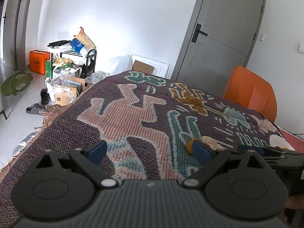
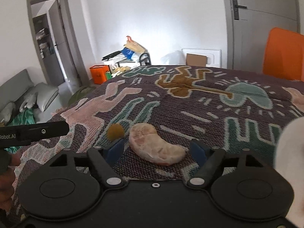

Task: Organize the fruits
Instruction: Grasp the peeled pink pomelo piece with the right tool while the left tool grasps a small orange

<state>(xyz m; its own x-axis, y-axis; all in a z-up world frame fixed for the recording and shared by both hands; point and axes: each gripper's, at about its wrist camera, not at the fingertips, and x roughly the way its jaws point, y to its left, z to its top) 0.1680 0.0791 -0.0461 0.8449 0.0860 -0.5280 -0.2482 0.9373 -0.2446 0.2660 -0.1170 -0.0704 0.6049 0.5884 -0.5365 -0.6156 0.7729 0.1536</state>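
A peeled pomelo segment (image 2: 155, 144) is seen lying on the patterned blanket (image 2: 190, 102), with a small yellow-brown fruit (image 2: 115, 131) just beside it on its left. The right gripper (image 2: 157, 150) is held with its jaws apart around the segment, the pads not touching it. The left gripper (image 1: 150, 150) is held open and empty over the blanket, left of the segment.

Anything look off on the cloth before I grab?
Yes: the pale peeled fruit segment lies bare on the woven cloth, outside any dish, between the open right gripper fingers, untouched. A small brown-orange piece sits loose just left of it. Nothing looks spilled.
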